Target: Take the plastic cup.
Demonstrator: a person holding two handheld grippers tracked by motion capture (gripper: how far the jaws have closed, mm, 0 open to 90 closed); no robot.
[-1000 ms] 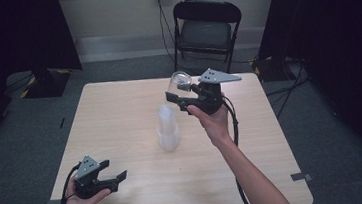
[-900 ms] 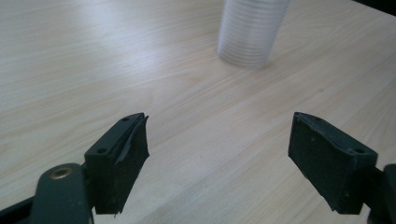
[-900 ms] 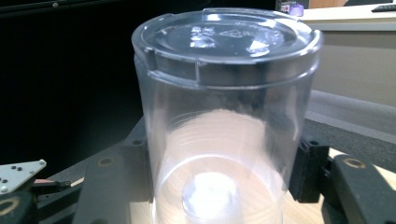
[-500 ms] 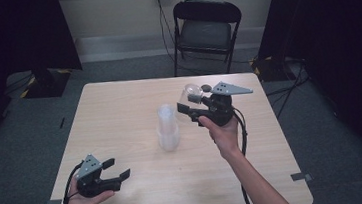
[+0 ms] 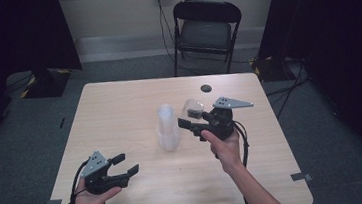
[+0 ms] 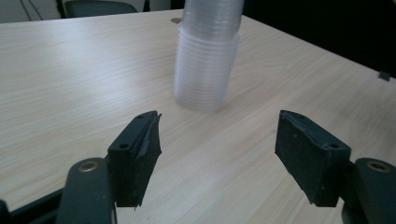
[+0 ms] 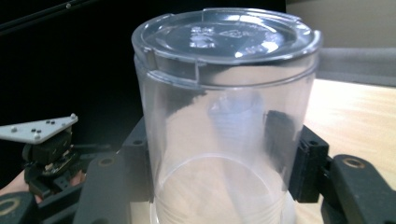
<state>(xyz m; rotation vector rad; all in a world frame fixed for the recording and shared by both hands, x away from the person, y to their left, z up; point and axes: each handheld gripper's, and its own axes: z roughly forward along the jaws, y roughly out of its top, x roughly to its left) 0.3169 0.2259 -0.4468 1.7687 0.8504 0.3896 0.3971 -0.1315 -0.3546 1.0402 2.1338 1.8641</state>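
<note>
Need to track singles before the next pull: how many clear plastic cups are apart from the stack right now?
1. A clear plastic cup sits clamped in the right gripper, just right of the stack of cups standing mid-table. The left gripper is open, holding nothing. How many are nested in the stack cannot be told.

The clear cup (image 7: 224, 126) bears embossed marks on its base, too faint to read.

A fixed camera looks forward and down from above the person's side of the bench (image 5: 120, 113), a folding chair (image 5: 204, 29) beyond. The left gripper's camera rides low, facing the cup stack (image 6: 208, 51) close ahead, which the high view (image 5: 167, 127) shares. The right gripper's camera sits tight against a clear cup (image 7: 224, 121).
</note>
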